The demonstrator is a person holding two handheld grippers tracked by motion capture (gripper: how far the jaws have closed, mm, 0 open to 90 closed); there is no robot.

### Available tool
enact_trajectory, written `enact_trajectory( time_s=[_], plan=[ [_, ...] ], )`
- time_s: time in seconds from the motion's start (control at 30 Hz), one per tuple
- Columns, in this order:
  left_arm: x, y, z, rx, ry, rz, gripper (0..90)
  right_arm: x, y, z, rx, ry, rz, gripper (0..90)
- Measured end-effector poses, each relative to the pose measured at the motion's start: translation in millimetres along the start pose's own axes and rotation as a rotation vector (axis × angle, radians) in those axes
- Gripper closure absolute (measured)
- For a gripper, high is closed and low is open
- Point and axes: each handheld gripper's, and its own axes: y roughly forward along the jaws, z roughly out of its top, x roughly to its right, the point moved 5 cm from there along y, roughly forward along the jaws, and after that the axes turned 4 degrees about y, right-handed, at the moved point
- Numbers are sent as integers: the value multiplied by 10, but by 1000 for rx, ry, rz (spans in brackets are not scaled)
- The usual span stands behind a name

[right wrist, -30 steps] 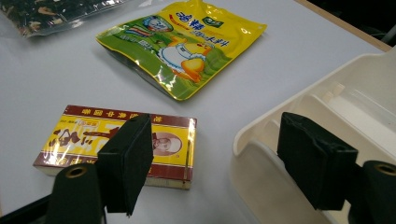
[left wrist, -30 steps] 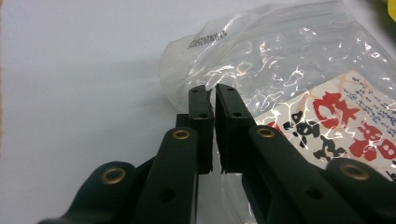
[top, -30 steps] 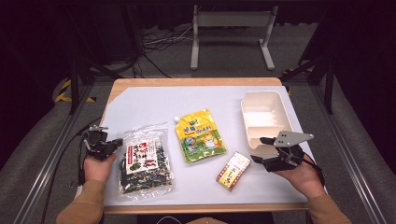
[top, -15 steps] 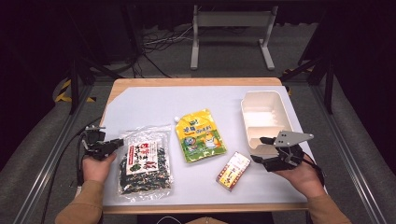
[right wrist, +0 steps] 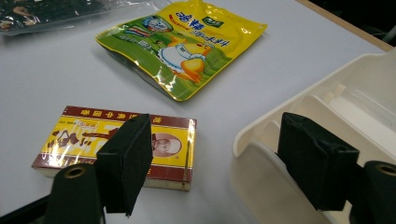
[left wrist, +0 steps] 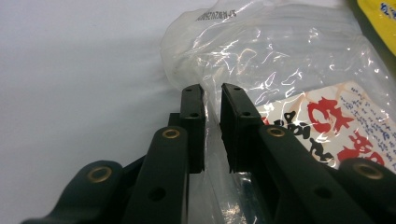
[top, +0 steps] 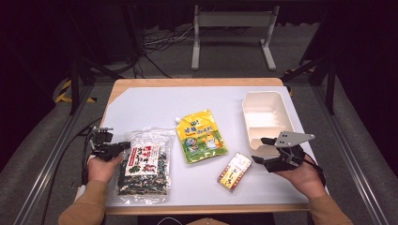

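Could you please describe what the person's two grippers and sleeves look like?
Each is a black two-jaw tool. The left hand-held gripper has flat black jaws with small screw holes, brass-coloured pivot pins and dark cables trailing off the table edge. The right hand-held gripper carries a grey three-cornered plate and thick black block pads. Both sleeves are tan.

We see a clear bag of dark seaweed (top: 143, 166) with a red-and-white label lying flat at the desk's near left; its crinkled upper left edge sits between the nearly closed jaws of the left claw (left wrist: 212, 93). A yellow-green pouch (top: 201, 136) lies flat mid-desk, a small yellow-red box (top: 234, 171) near it, and a cream tray (top: 265, 117) at the right
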Motion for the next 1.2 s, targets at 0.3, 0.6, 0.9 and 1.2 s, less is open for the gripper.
enact_trajectory(
  time_s=[0.3, 0.6, 0.9, 1.2],
  plan=[
    [25, -73, 32, 60, -17, -85, 871, -5, -7, 0, -2, 1, -3, 265],
    [146, -435, 189, 208, 40, -122, 876, -56, -51, 72, 15, -7, 4, 293],
    [377, -735, 298, 321, 114, -175, 880, -119, -63, 183, 43, -14, 22, 308],
    [709, -1019, 405, 416, 237, -220, 881, -168, -101, 299, 79, -12, 42, 323]
  ],
)
